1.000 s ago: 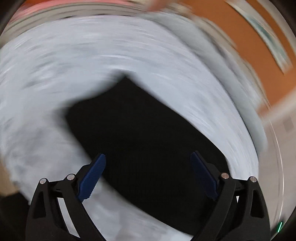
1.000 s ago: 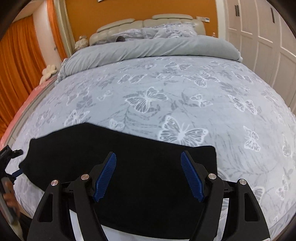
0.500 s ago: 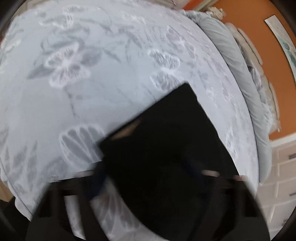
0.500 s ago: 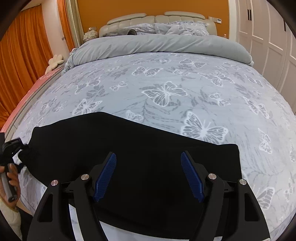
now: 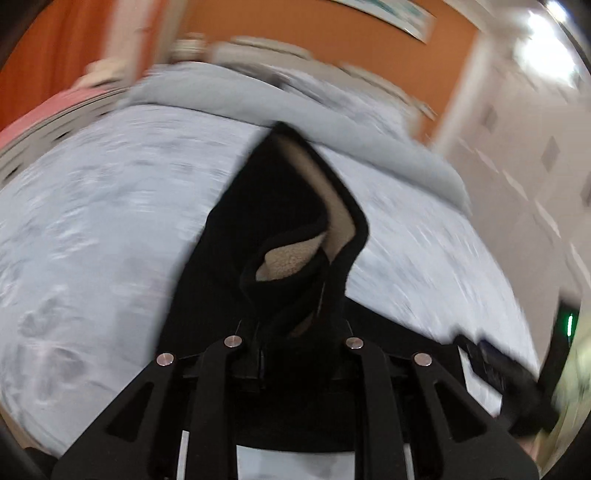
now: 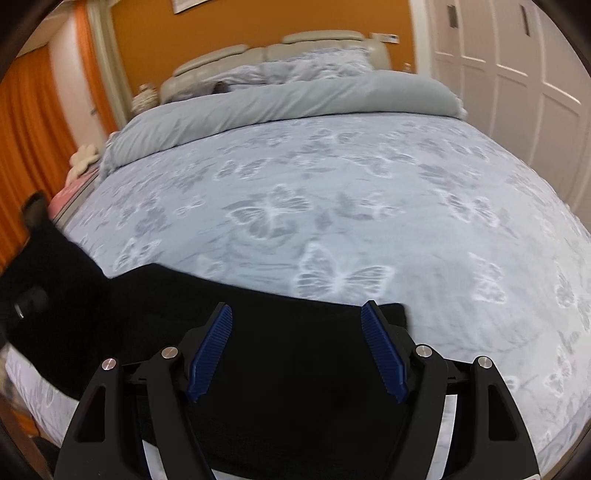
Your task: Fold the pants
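No text, label, brand or number can be read anywhere; the wall picture (image 6: pixel 188 4) is too blurred.

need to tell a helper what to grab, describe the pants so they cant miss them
Start from the big bed with the pale butterfly-print cover. At its near edge lie the black pants, one end lifted in the shut left gripper. They are the only dark item on the bed, and their cream fleecy lining shows at the raised end.
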A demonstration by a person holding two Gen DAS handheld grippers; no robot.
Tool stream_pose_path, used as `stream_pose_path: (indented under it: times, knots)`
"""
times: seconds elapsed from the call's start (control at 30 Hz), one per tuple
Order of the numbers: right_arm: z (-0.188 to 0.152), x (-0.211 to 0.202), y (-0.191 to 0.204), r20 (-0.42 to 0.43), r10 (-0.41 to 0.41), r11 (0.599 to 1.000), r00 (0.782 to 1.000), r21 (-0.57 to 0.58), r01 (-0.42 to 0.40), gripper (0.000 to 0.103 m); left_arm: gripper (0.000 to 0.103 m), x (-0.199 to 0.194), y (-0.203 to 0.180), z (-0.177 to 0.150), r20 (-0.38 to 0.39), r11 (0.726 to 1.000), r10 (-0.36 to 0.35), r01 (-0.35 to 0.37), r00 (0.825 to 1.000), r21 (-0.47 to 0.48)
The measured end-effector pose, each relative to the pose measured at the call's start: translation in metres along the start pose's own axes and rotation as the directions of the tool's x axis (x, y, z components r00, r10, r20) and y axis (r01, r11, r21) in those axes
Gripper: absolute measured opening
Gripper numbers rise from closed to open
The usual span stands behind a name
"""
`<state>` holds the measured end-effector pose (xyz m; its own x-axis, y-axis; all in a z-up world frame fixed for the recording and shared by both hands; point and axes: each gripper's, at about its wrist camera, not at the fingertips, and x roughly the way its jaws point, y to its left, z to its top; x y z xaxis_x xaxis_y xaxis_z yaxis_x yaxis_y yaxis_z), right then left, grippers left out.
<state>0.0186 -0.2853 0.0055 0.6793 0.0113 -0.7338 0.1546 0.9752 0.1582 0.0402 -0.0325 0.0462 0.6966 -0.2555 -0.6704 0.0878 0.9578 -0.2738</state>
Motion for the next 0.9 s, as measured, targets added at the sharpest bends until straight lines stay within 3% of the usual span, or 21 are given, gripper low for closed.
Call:
stream_pose_path:
  times: [0.1,0.2,0.23,0.27,0.3,0.33,0.43,0.53,0.67,0.8,0.83,0.87,0.9]
  knots:
    - [0.001,-0.003,-0.026,-0.001,-0.046,0.999,0.999,0.029,0.046,0.071,0.019,0.051,-0.064,-0.038,-0.128,0.99,-0.011,0.029,0.992,0.138]
    - [0.0,-0.002,-0.045,-0.023,-0.047,0.997,0.999,0.054,0.049,0.071,0.026,0.089,-0.096,-0.078,-0.24,0.967,0.039,0.025,0.97,0.255]
    - [-0.002,-0.002,-0.05,-0.035,-0.042,0.997,0.998,0.057,0.044,0.071,0.034,0.091,-0.107,-0.09,-0.209,0.947,0.083,-0.011,0.975,0.322]
    - [-0.003,0.0,-0.052,-0.053,-0.027,0.998,0.998,0.056,0.03,0.074,0.068,0.084,-0.115,-0.096,-0.147,0.927,0.084,-0.023,0.986,0.374]
    - [-0.004,0.001,-0.052,-0.065,-0.009,0.998,0.998,0.055,0.013,0.076,0.091,0.076,-0.12,-0.099,-0.131,0.919,0.047,0.008,0.99,0.395]
    - [-0.005,0.002,-0.052,-0.077,0.022,0.998,0.997,0.055,-0.018,0.077,0.098,0.062,-0.121,-0.098,-0.115,0.925,0.01,0.034,0.993,0.377]
    - [-0.006,0.007,-0.047,-0.117,0.15,0.988,0.982,0.065,-0.143,0.077,0.098,0.029,-0.112,-0.084,-0.079,0.94,-0.043,0.067,0.996,0.334]
    - [-0.01,0.017,-0.034,-0.179,0.274,0.961,0.945,0.092,-0.261,0.077,0.098,0.009,-0.083,-0.058,-0.043,0.955,-0.049,0.06,0.998,0.29]
    - [-0.023,0.04,-0.005,-0.292,0.338,0.941,0.895,0.089,-0.327,0.077,0.098,0.002,-0.022,-0.02,0.069,0.979,0.058,-0.07,0.996,0.189]
    - [-0.04,0.065,0.029,-0.367,0.322,0.944,0.873,0.052,-0.326,0.079,0.098,0.007,0.045,-0.006,0.039,0.99,0.142,-0.143,0.989,0.001]
    - [-0.043,0.067,0.036,-0.358,0.311,0.947,0.881,0.033,-0.321,0.073,0.098,0.009,0.055,-0.005,0.03,0.988,0.153,-0.152,0.988,-0.026]
    - [-0.045,0.068,0.044,-0.342,0.303,0.947,0.889,0.006,-0.321,0.049,0.098,0.011,0.066,-0.001,0.019,0.986,0.158,-0.157,0.987,-0.05]
    - [-0.045,0.066,0.053,-0.322,0.274,0.953,0.906,-0.04,-0.302,0.037,0.098,0.01,0.073,-0.001,0.009,0.984,0.168,-0.168,0.986,-0.065]
